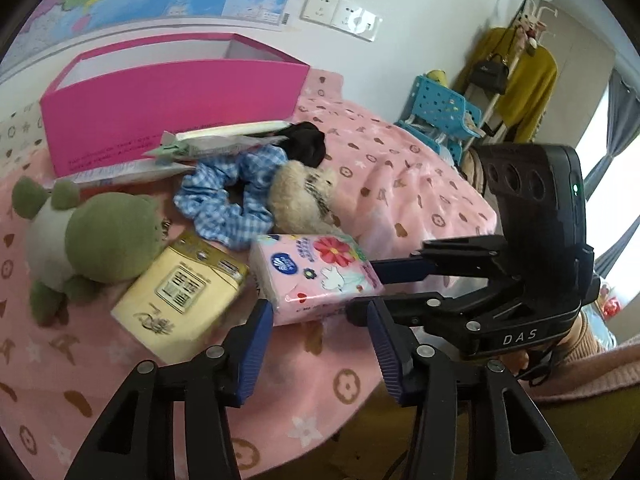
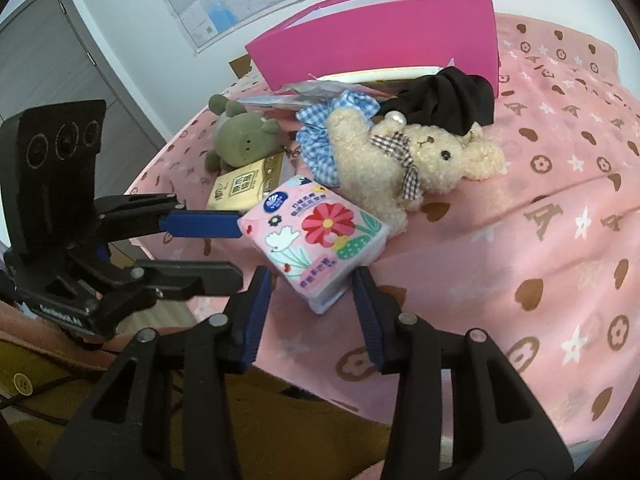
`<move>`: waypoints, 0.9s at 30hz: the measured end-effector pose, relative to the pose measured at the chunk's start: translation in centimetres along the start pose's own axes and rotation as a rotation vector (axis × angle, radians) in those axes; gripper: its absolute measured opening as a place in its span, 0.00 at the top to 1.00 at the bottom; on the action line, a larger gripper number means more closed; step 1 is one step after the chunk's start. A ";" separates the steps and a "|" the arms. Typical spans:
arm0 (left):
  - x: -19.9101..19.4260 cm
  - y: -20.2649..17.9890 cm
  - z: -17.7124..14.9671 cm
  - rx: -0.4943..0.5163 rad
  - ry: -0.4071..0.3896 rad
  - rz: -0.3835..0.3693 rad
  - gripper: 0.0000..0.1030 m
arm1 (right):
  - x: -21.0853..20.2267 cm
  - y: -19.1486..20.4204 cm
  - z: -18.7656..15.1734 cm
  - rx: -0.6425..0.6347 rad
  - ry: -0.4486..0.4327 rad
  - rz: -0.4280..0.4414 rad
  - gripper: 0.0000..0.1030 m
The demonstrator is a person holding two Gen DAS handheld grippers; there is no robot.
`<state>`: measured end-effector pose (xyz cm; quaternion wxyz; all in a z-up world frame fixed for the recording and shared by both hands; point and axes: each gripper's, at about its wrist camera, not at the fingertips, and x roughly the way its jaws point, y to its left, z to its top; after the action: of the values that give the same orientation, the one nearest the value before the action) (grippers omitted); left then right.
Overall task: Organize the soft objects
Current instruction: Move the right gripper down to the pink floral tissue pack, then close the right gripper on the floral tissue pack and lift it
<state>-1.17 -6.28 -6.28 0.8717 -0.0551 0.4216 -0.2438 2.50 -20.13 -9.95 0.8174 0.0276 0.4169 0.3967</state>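
Note:
A pink flowered tissue pack [image 1: 316, 274] [image 2: 316, 236] lies near the front edge of the pink blanket. My left gripper [image 1: 318, 330] is open just in front of it; it also shows in the right wrist view [image 2: 240, 248], level with the pack's left side. My right gripper [image 2: 314, 300] is open with the pack's near corner between its fingers; it also shows in the left wrist view [image 1: 360, 284]. Behind lie a yellow tissue pack [image 1: 180, 296], a green plush [image 1: 88, 236], a blue checked scrunchie [image 1: 228, 196], a beige teddy [image 2: 408, 156] and a black scrunchie [image 2: 444, 102].
An open pink box [image 1: 172, 108] stands at the back by the wall, with flat packets [image 1: 208, 144] leaning in front of it. The pink blanket [image 2: 520, 240] covers the surface. A blue stool [image 1: 444, 116] and a coat rack [image 1: 512, 84] stand at the right.

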 end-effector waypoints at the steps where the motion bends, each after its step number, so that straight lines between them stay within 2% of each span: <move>1: 0.0 0.3 0.1 -0.007 -0.005 0.012 0.52 | 0.0 -0.2 0.0 0.015 -0.002 0.005 0.57; 3: 0.1 0.8 0.4 -0.020 -0.005 0.002 0.52 | -0.1 -0.5 0.1 0.034 -0.012 0.025 0.57; 10: 0.6 1.2 0.2 -0.031 0.018 -0.025 0.55 | 0.0 -0.2 0.2 0.025 -0.016 0.011 0.57; 14: 0.0 0.6 0.1 -0.018 0.017 -0.076 0.55 | -1.0 0.5 0.2 -0.027 -0.033 -0.041 0.57; 16: -0.2 0.1 0.0 0.002 0.015 -0.079 0.55 | -1.1 0.5 0.3 -0.042 -0.030 -0.050 0.57; 20: 0.5 0.6 -0.2 -0.016 0.046 -0.088 0.55 | -0.7 -0.4 0.1 -0.012 0.003 -0.037 0.56; 23: 0.7 1.1 -0.2 -0.033 0.046 -0.080 0.55 | -1.1 -0.6 -0.2 -0.001 -0.013 -0.033 0.50; 27: 0.9 0.8 0.2 -0.023 0.044 -0.082 0.55 | -1.1 -1.2 0.0 0.037 -0.032 0.007 0.50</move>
<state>-0.26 -6.01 -6.99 0.8507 -0.0766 0.4409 -0.2756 2.90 -21.68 -9.65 0.8218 0.0506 0.4109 0.3915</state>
